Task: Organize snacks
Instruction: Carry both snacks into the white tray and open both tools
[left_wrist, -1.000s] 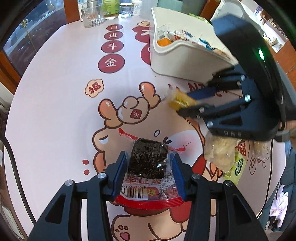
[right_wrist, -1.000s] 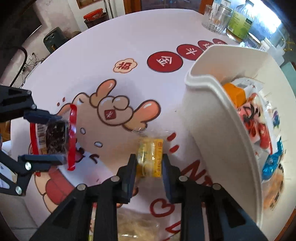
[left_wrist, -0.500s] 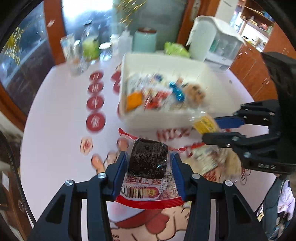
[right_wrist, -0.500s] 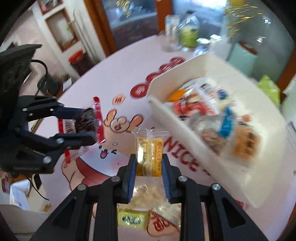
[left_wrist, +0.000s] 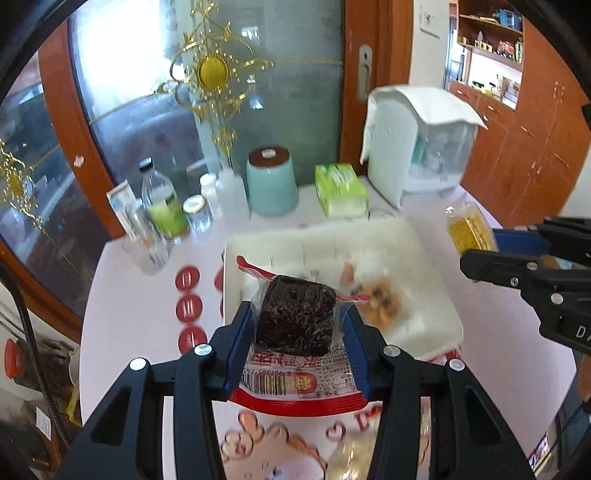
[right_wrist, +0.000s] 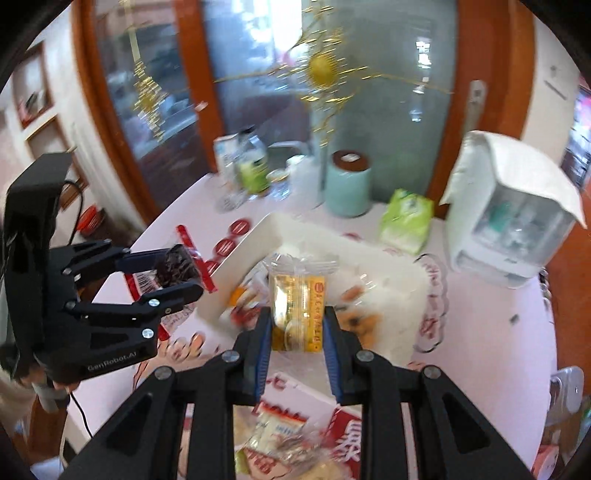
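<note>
Now both snacks hang above the white plastic bin (left_wrist: 424, 258): the left hand-held gripper (left_wrist: 295, 328) pinches a dark seaweed-like block in red-edged wrap (left_wrist: 295, 317), the right hand-held gripper (right_wrist: 298, 325) a yellow clear-wrapped packet (right_wrist: 297, 306). Best to centre each over the bin's interior before releasing, so neither catches the rim.

round table (left_wrist: 140, 314) with a pale pink printed cloth bearing red roundels (left_wrist: 189, 308) and cartoon figures. behind it, a frosted glass door (left_wrist: 258, 74) in a reddish-brown wooden frame, decorated with a gold sun ornament (left_wrist: 213, 72); daylight enters brightly through the glass at upper left. a metal door handle (left_wrist: 364, 74) sits on the frame. at the far edge of the table: bottles and jars (left_wrist: 166, 210), a pale teal canister with a dark lid (left_wrist: 271, 181), a green tissue pack (left_wrist: 340, 188), and a white appliance draped with a white cloth (left_wrist: 417, 140). at right, reddish wooden cabinets (left_wrist: 532, 147) and open shelving (left_wrist: 487, 37) above; a white wall with a switch plate (left_wrist: 430, 22).
</note>
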